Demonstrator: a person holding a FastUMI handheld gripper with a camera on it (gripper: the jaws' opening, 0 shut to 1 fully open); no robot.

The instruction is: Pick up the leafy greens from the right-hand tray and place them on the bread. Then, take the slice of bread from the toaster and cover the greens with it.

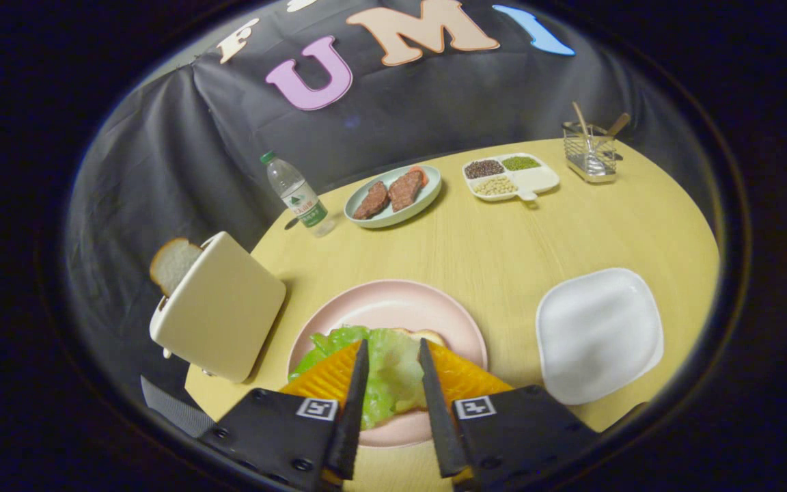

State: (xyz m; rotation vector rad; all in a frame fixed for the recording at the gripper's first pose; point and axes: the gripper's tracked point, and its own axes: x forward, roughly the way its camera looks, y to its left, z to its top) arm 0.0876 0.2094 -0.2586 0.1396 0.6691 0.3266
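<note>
Our gripper (393, 352) hangs over the near side of a pink plate (434, 311), its two fingers parted by a narrow gap with leafy greens (390, 372) lying between them. We cannot tell whether the fingers press on the leaves or merely straddle them, since the fisheye view flattens the depth there. The greens spread over a slice of bread (427, 335) on the plate; only a pale crust edge of it peeks out just beyond the right finger.

To the left of the fingers we see a cream toaster (223, 307), tilted in this view, with a second slice of bread (171, 263) standing up out of its slot. To the right of the fingers, near the plate but apart from it, sits a white square tray (598, 335).

Well beyond the fingers, across the round wooden table (503, 239), we find a water bottle (294, 195) standing upright, a pale green dish (393, 198) holding two brown patties, a white divided dish (511, 176) with beans and grains in its compartments, and a wire holder (590, 150) with wooden utensils. None of these lies between the gripper and the toaster; that stretch of table holds only the plate's rim.
</note>
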